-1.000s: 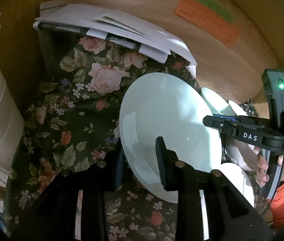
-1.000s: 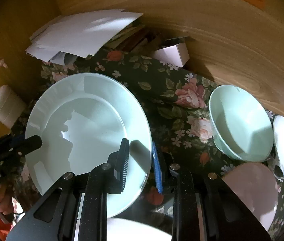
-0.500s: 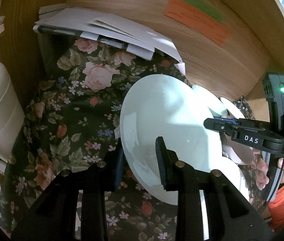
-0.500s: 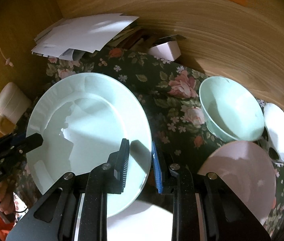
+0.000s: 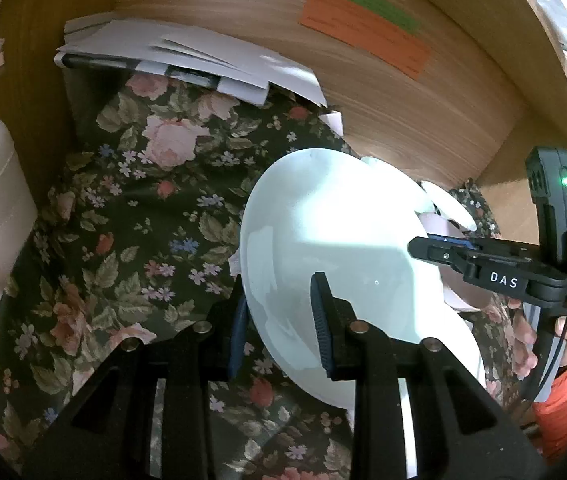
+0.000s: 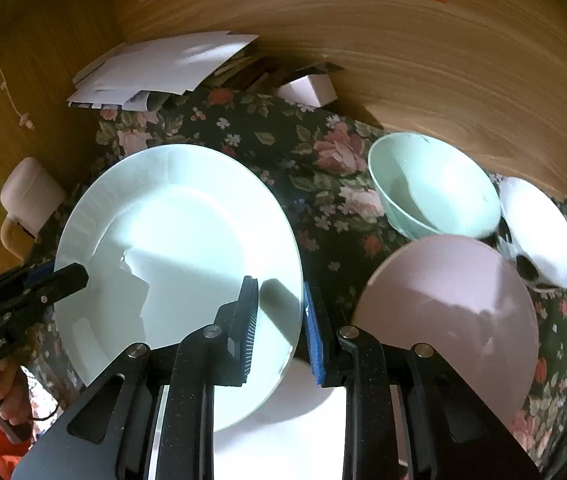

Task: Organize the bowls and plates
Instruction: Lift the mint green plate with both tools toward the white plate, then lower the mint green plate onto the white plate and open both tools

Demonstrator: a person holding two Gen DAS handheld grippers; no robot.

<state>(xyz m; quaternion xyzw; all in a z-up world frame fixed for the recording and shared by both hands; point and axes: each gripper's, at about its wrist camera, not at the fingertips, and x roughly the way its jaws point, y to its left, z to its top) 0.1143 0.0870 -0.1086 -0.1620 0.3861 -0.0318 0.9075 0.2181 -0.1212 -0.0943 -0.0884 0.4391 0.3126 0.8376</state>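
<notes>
Both pairs of jaws are clamped on opposite edges of the same pale green plate (image 6: 179, 248): our left gripper (image 5: 279, 320) pinches its near rim and our right gripper (image 6: 279, 320) grips the rim on the other side, so the plate hangs tilted between them above the bench (image 5: 123, 240). The plate is round, glossy and smooth, with a broad flat rim. Beyond it on the right sit a deep mint green bowl (image 6: 431, 188), a small white bowl (image 6: 539, 228) and a matte pink plate (image 6: 451, 312), close together, the pink plate overlapping the mint bowl's near edge. The bench wears a dark cloth printed with roses and leaves, closed in by wood-grain panels carrying orange and pink paper notes. A loose stack of white papers (image 6: 163, 68) lies at the back and a cream mug (image 6: 31, 200) stands at the left. Both grippers slant downward; a hand in an orange sleeve (image 5: 563, 396) holds the right one.
</notes>
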